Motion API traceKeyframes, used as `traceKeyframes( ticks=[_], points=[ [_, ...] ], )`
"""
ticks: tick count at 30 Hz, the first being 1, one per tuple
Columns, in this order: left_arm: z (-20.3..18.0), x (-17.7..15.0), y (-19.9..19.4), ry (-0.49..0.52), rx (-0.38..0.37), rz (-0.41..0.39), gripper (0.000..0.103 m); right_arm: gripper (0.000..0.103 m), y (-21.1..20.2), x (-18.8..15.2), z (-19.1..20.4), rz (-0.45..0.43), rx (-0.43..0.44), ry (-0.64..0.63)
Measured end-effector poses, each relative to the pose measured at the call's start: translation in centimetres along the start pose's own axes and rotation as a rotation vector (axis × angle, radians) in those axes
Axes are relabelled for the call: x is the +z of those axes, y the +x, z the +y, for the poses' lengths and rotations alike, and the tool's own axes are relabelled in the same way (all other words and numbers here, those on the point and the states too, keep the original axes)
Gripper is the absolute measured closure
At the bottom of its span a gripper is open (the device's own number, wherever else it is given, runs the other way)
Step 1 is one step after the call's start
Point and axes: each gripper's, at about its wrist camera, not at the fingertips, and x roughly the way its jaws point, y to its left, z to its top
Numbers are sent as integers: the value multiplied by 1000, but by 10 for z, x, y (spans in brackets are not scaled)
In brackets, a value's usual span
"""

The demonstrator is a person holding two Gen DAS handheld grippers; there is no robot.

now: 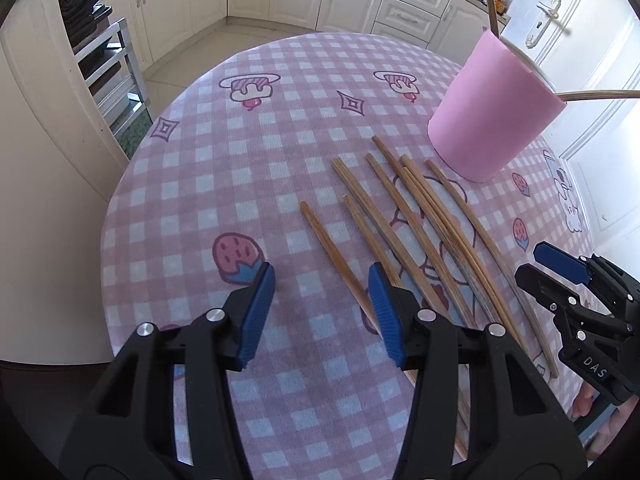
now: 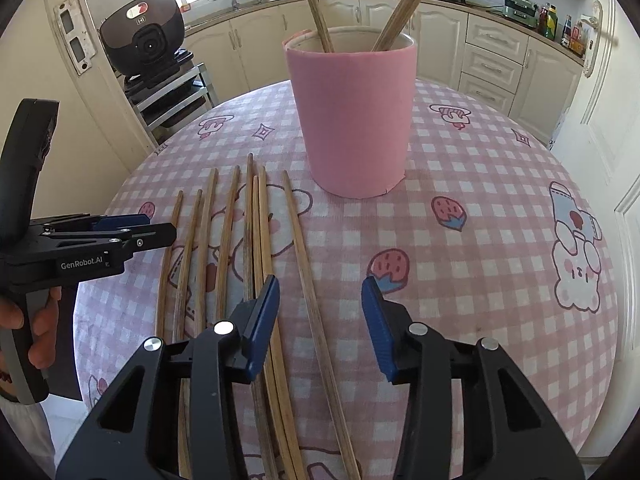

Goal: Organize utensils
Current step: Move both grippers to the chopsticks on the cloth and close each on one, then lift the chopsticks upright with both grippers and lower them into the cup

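A round table (image 2: 480,184) covered in a pink-and-white checked cloth with strawberry and rabbit prints fills both wrist views. Seven loose wooden chopsticks (image 2: 228,236) lie side by side on the cloth, running from near to far, just left of a tall pink cylindrical holder (image 2: 352,120). The pink holder stands upright toward the far side, with two more wooden chopsticks (image 2: 320,12) leaning out of it.

The left gripper (image 1: 322,312), black with blue pads, hovers low over the near ends of the leftmost chopsticks, jaws apart and gripping nothing. The right gripper (image 2: 320,320) hangs over the rightmost chopsticks, jaws also apart, one chopstick lying below the gap. A hand (image 2: 36,328) grips the left tool's handle. Cream kitchen cabinets (image 2: 492,60) line the far wall.
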Motion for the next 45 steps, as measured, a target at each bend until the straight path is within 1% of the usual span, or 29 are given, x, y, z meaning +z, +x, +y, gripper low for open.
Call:
traceKeyframes(
  ticks=[1,3,4,6,8,10,14,18,22,23,25,26,29,33,35,38,40,45],
  points=[
    [-1,2,1,13,7,0,55,64,2,1,0,7,-4,-6],
    [-7,5,5,60,44,-3,59,64,6,3,1,24,-7,-21],
    [-9,6,6,79,62,-4,62,65,9,5,3,35,-11,-33],
    [-12,8,8,111,74,-6,67,67,15,7,5,50,-25,-52],
    [-13,9,8,132,69,-6,72,69,19,10,6,64,-39,-69],
    [-13,10,7,146,57,-6,79,72,23,13,9,75,-35,-82],
    [-14,13,8,188,32,2,86,73,32,22,16,103,-41,-119],
    [-13,19,12,212,-5,13,91,74,43,31,25,142,-58,-161],
    [-13,22,13,210,-22,20,93,84,50,40,32,173,-60,-178],
    [-13,22,14,212,-22,19,93,85,52,43,33,179,-61,-179],
    [-14,22,14,216,-26,19,94,92,56,47,34,188,-59,-175],
    [-15,22,15,215,-29,20,94,95,57,48,35,190,-57,-174],
    [-16,19,12,208,-55,24,96,97,59,51,36,195,-57,-165],
    [-19,17,7,205,-75,18,97,98,53,50,31,169,-40,-128],
    [-21,15,1,206,-85,3,97,98,46,52,31,141,-26,-113],
    [-25,16,-14,204,-110,-31,97,98,24,53,29,83,11,-82],
    [-28,18,-30,209,-116,-69,98,98,7,56,30,39,33,-73],
    [-37,20,-74,218,-151,-184,98,98,-40,60,35,-100,45,-69]
  ],
)
